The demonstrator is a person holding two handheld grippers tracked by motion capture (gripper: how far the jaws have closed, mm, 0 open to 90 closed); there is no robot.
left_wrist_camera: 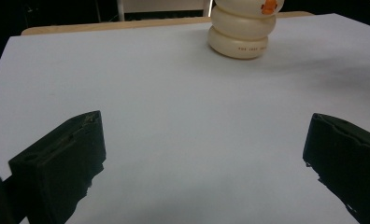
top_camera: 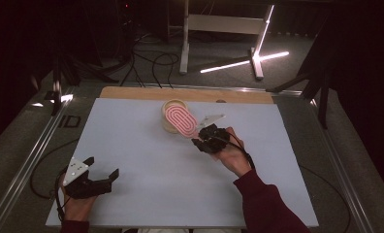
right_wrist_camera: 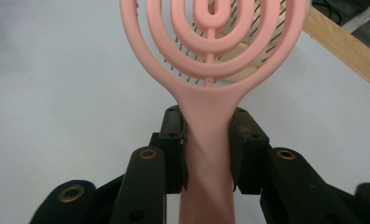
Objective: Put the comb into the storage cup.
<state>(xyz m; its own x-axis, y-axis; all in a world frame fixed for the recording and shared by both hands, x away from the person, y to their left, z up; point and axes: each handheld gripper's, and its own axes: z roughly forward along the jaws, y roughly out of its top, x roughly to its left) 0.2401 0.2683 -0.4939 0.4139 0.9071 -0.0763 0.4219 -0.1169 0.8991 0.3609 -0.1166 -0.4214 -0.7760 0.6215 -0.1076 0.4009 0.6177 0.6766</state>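
The right claw (right_wrist_camera: 207, 154) is shut on the handle of the pink plastic hairbrush with looped rings (top_camera: 181, 121). The brush points away from the hand, its head over the cream round ribbed pot (top_camera: 171, 116), maybe touching its rim. The left claw (top_camera: 102, 171) rests wide open and empty, far off on the white counter (top_camera: 146, 160).
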